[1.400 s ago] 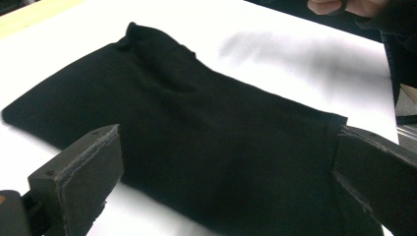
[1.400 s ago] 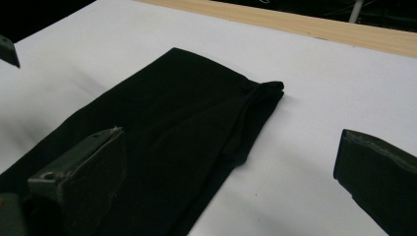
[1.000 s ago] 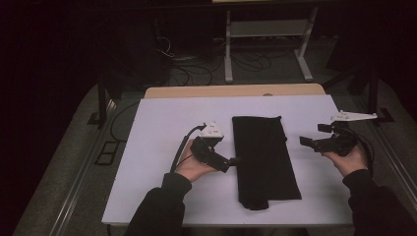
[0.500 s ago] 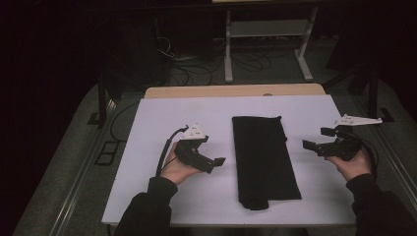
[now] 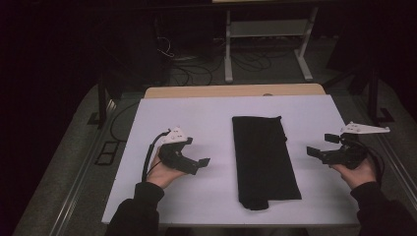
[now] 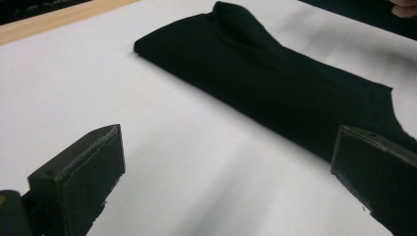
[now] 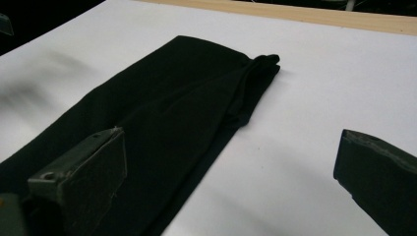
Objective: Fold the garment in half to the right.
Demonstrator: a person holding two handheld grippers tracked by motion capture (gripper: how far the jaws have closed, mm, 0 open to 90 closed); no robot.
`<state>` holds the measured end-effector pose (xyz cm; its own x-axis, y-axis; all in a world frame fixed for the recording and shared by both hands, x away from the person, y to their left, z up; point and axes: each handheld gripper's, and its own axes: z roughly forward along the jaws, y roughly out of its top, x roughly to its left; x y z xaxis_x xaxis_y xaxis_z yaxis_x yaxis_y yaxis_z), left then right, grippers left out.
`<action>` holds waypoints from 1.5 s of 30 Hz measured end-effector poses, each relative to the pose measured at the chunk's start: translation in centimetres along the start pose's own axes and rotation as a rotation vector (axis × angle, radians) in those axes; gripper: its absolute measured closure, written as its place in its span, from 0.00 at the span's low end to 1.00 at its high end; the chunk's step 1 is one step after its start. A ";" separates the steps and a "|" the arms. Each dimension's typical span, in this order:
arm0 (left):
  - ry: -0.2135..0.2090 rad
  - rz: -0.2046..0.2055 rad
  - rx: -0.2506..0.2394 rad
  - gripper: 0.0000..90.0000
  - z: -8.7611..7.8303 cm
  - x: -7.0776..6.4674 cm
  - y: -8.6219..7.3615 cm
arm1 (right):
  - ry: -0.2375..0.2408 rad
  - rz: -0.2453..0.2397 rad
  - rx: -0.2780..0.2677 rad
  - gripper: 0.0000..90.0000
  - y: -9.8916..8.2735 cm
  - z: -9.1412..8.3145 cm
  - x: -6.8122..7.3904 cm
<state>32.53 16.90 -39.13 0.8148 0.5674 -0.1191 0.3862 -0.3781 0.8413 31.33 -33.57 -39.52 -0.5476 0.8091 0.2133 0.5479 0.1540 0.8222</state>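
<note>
black soft cloth, folded into a long narrow strip (image 5: pixel 265 160), lies in the middle of the white flat surface (image 5: pixel 211 113), between the two hands. the left tool (image 5: pixel 199 163) is beside its left edge, not touching, jaws released and wide apart. the right tool (image 5: pixel 319 147) is on the other side, also apart from it, jaws spread and holding nothing. i think the cloth is light and limp, so it will sag and maybe unfold when lifted. a good place to pinch is the near folded end or a long edge, taking all layers together. how many layers it has, and what garment it is, i cannot make out; the room around is very dark.
</note>
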 end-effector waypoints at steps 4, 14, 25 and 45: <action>0.012 -0.017 -0.004 0.00 -0.7 0.5 -0.7 | -0.003 0.000 0.004 0.00 -0.5 -0.2 0.1; 0.041 -0.049 -0.016 0.00 -2.2 1.3 -2.2 | -0.002 -0.015 -0.007 0.00 -1.2 -0.7 0.4; 0.062 -0.072 -0.031 0.00 -3.5 1.8 -3.8 | 0.002 -0.020 -0.015 0.00 -2.1 -1.1 1.0; 0.142 -0.117 -0.094 0.00 -7.1 3.1 -6.8 | 0.012 -0.034 -0.003 0.00 -2.8 -1.0 1.4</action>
<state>29.33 26.45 -41.49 0.6949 0.7034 -0.1491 0.4273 -0.2371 0.8725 28.40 -33.43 -41.05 -0.5738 0.7963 0.1914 0.5268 0.1798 0.8308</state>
